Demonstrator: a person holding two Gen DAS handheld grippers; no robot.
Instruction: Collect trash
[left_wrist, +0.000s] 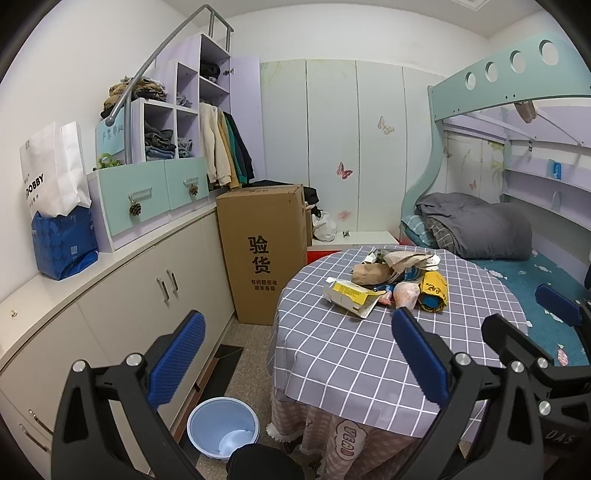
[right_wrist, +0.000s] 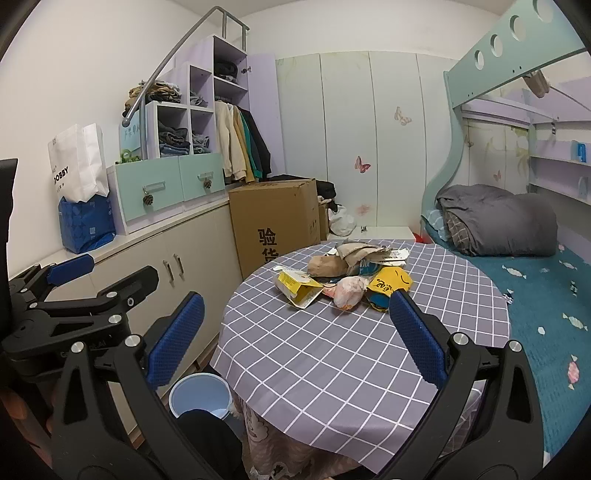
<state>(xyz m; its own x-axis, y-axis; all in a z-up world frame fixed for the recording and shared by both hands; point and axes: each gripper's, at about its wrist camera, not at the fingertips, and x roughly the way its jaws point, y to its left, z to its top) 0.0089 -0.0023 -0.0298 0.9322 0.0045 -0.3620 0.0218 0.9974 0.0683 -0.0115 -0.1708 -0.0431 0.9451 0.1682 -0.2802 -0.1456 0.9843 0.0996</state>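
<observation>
the bunk bed (left_wrist: 517, 236) fills the right of the room and the tall cardboard box (left_wrist: 264, 254) stands beside the round tabletop (left_wrist: 332, 354) with its grey checked cloth. on the floor at the near left of the tabletop sits the light blue bin (left_wrist: 221, 424), partly tucked under the cloth's edge in the right wrist view. the trash pile (left_wrist: 391, 284) lies on the far half of the tabletop: a brown paper bag, a yellow carton (left_wrist: 351, 295), a pink wrapper and a yellow-and-blue packet, all touching. the left gripper (left_wrist: 295, 354) and right gripper (right_wrist: 291, 339) hover short of the pile, jaws wide apart and empty. the pieces overlap, so a pinch on one could drag its neighbours off the edge. the loose cloth may slide if a pad catches it, and a light wrapper dropped from high up could drift past the bin.
</observation>
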